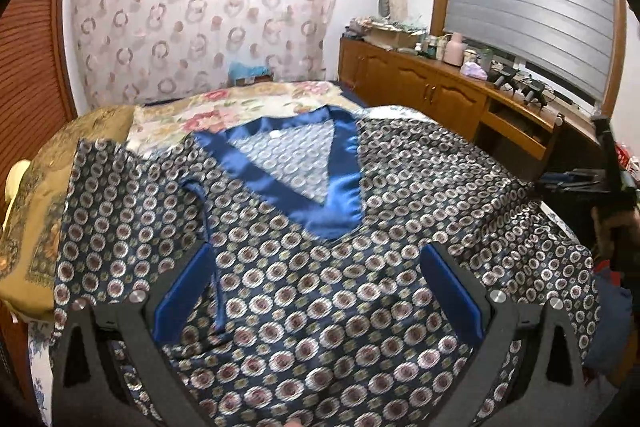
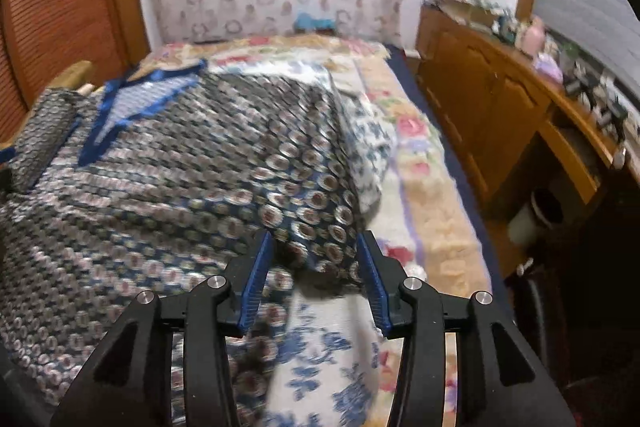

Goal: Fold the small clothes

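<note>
A navy satin top [image 1: 320, 267] with a round medallion print and a shiny blue V collar [image 1: 332, 183] lies spread on the bed. My left gripper [image 1: 316, 259] is open, low over the middle of the top below the collar, with nothing between its blue pads. In the right wrist view the same top [image 2: 168, 171] fills the left side. My right gripper [image 2: 316, 247] is open, its pads on either side of the top's right sleeve edge [image 2: 320, 227], which is bunched and raised. That view is blurred.
The bed has a floral cover [image 2: 424, 211] and a blue-flowered white sheet [image 2: 320, 355]. A gold cushion [image 1: 36, 211] lies at the left. A wooden cabinet [image 1: 432, 87] cluttered with bottles runs along the right wall under a window blind. A patterned curtain hangs behind.
</note>
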`<state>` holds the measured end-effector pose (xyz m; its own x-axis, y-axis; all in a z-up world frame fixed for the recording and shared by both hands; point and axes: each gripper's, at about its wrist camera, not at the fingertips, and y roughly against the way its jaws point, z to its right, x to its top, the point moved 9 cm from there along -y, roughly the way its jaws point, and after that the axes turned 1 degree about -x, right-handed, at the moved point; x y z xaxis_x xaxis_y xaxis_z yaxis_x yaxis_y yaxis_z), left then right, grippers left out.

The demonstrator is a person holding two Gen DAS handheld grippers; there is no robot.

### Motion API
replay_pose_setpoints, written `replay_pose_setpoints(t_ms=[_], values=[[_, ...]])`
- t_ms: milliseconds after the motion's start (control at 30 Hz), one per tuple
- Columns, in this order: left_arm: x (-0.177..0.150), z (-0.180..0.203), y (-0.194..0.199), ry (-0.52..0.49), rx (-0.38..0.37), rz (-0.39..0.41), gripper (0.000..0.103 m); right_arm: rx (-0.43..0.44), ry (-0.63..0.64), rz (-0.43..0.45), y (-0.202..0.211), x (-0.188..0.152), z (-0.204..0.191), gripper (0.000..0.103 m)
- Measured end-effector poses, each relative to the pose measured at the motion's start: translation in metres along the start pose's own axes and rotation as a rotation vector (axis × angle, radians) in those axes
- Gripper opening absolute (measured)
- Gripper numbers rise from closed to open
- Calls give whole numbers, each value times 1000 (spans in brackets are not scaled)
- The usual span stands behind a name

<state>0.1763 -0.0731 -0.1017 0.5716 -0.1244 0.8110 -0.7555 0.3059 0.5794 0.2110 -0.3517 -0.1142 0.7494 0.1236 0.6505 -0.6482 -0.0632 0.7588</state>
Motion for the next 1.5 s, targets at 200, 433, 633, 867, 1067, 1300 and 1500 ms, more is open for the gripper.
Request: replay_pose_setpoints(t_ms=[200, 433, 633, 867, 1067, 1300, 1500], values=[[6, 14, -3, -23, -4, 12, 103, 62, -100, 6, -14, 0, 23, 45], [17, 24, -7, -8, -12, 51, 103, 117, -135, -46, -33, 4, 27, 38], [25, 30, -10, 5, -23, 96, 103, 70, -38, -24, -30, 6, 15, 13], [25, 25, -13, 18, -18, 88, 103, 31, 91, 49, -18, 27, -9, 3], [22, 17, -10, 22, 19, 73, 103, 88, 172, 141, -3, 55, -58, 3], [18, 6, -8, 51, 22, 47, 103, 172, 294, 116, -6, 43, -126, 3], [13, 3, -6, 72, -2, 34, 103, 204, 336, 39, -17, 10, -151, 3]])
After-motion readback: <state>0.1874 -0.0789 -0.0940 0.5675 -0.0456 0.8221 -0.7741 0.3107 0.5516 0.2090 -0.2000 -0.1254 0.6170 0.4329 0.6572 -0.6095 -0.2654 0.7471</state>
